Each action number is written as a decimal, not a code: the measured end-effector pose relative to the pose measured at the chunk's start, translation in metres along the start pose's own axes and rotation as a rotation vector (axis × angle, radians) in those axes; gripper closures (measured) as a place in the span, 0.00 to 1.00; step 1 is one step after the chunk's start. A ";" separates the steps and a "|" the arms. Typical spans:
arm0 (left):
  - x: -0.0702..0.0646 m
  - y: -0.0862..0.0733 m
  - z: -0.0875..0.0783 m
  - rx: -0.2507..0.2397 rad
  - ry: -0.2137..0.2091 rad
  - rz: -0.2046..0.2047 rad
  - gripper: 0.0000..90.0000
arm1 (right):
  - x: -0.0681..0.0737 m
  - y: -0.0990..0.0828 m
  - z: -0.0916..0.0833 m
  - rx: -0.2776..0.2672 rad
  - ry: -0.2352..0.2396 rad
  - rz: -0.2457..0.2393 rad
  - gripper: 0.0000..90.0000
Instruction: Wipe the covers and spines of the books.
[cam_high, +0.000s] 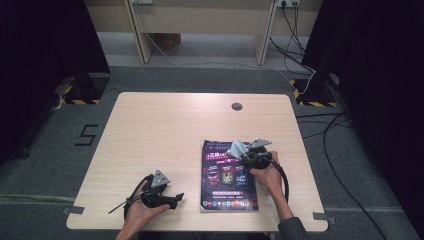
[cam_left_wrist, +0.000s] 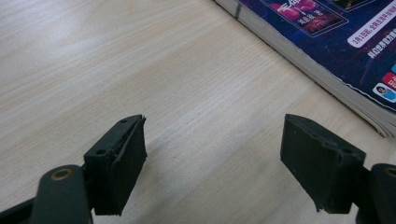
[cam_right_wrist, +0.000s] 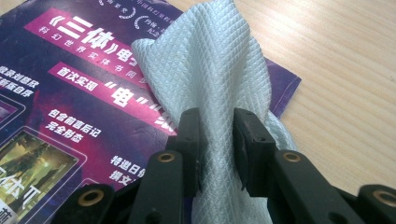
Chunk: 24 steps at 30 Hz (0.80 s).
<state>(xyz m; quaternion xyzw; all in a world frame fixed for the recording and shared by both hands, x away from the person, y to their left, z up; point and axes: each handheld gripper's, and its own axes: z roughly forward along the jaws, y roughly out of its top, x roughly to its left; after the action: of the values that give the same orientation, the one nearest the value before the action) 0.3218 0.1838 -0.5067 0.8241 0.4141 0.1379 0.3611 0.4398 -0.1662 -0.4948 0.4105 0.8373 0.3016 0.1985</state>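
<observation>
A purple magazine (cam_high: 227, 175) lies flat on the wooden table (cam_high: 165, 125), right of centre near the front edge. My right gripper (cam_high: 243, 151) rests over its top right corner, shut on a pale blue-white textured cloth (cam_high: 236, 148). In the right gripper view the cloth (cam_right_wrist: 210, 79) is pinched between the two black jaws of my right gripper (cam_right_wrist: 218, 144) and drapes onto the magazine cover (cam_right_wrist: 70, 107). My left gripper (cam_high: 177, 198) sits open near the front edge, left of the magazine, with nothing between its jaws. In the left gripper view, bare wood lies ahead of my left gripper (cam_left_wrist: 219, 168) and the magazine's edge (cam_left_wrist: 327, 51) at the upper right.
A small round grommet (cam_high: 237, 106) sits in the table's far side. Cables (cam_high: 320, 130) run across the floor on the right. A desk frame (cam_high: 200, 30) stands beyond the table. Dark curtains flank both sides.
</observation>
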 end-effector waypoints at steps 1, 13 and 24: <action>0.000 0.000 0.000 -0.001 0.000 -0.002 0.24 | 0.004 0.001 0.000 0.008 -0.019 -0.021 0.83; -0.001 0.000 0.000 -0.001 -0.001 0.000 0.24 | 0.025 0.001 -0.006 0.025 0.100 -0.090 0.81; -0.001 -0.001 0.001 0.005 -0.002 -0.003 0.24 | -0.020 0.015 0.014 0.014 -0.038 0.044 0.81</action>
<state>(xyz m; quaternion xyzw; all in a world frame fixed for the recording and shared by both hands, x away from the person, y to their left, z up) 0.3217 0.1829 -0.5079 0.8244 0.4155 0.1357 0.3597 0.4676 -0.1702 -0.4935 0.4358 0.8263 0.2923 0.2046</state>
